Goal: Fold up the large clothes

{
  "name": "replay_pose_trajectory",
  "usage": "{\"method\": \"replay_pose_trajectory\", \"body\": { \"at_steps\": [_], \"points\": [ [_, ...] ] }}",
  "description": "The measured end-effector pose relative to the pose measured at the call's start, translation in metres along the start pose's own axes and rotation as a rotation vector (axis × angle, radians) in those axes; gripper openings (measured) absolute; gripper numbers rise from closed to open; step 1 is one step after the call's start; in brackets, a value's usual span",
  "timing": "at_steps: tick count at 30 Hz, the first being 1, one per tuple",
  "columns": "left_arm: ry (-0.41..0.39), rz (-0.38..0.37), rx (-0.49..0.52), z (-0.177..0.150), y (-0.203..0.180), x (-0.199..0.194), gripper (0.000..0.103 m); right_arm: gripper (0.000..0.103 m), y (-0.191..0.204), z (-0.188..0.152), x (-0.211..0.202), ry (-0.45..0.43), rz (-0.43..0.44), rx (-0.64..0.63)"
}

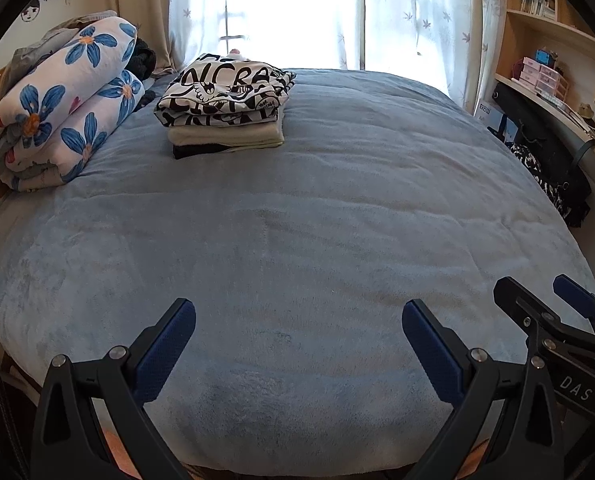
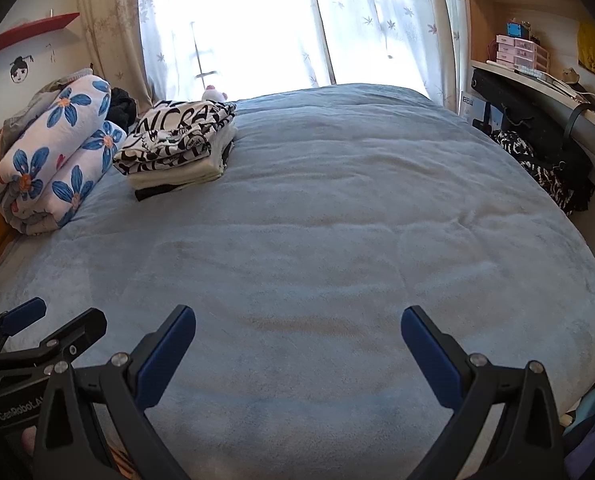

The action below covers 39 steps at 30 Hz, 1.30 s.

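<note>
I am holding the left gripper (image 1: pixel 298 332) over the near edge of the blue blanket (image 1: pixel 297 220), its jaws spread wide and gripping nothing. Just beside it, on my right, I am keeping the right gripper (image 2: pixel 298 338) equally wide and equally empty. Taking the blanket as my landmark: its whole middle is lying bare in front of both tools. At the blanket's far left corner, a stack of folded clothes (image 1: pixel 225 108) is sitting, a black-and-white lettered piece on top, cream and dark layers beneath. Left of that stack, against the blanket's left edge, a rolled floral quilt (image 1: pixel 61 108) is resting. Off the blanket's right edge, dark patterned fabric (image 2: pixel 537 168) is hanging below the desk (image 2: pixel 537 80); I cannot tell whether it is the next garment. I judge I am between garments, so the sound approach is fetching one piece with both jaws open, then spreading it flat on the bare middle, well apart from the stack.
</note>
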State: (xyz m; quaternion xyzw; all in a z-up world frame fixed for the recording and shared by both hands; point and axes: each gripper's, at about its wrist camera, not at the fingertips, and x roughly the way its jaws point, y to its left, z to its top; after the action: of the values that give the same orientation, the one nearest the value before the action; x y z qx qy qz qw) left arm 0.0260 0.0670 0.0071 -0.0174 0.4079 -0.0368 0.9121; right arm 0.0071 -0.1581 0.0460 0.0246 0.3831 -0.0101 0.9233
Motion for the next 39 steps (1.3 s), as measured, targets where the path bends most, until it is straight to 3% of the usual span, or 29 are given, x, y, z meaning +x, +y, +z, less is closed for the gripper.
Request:
{"method": "replay_pose_trajectory", "body": {
  "at_steps": [39],
  "points": [
    [0.032,0.044,0.002,-0.0058,-0.0026,0.0071,0.102,0.103,-0.0036,-0.0051,-0.0008,-0.011,-0.015,-0.012]
  ]
}}
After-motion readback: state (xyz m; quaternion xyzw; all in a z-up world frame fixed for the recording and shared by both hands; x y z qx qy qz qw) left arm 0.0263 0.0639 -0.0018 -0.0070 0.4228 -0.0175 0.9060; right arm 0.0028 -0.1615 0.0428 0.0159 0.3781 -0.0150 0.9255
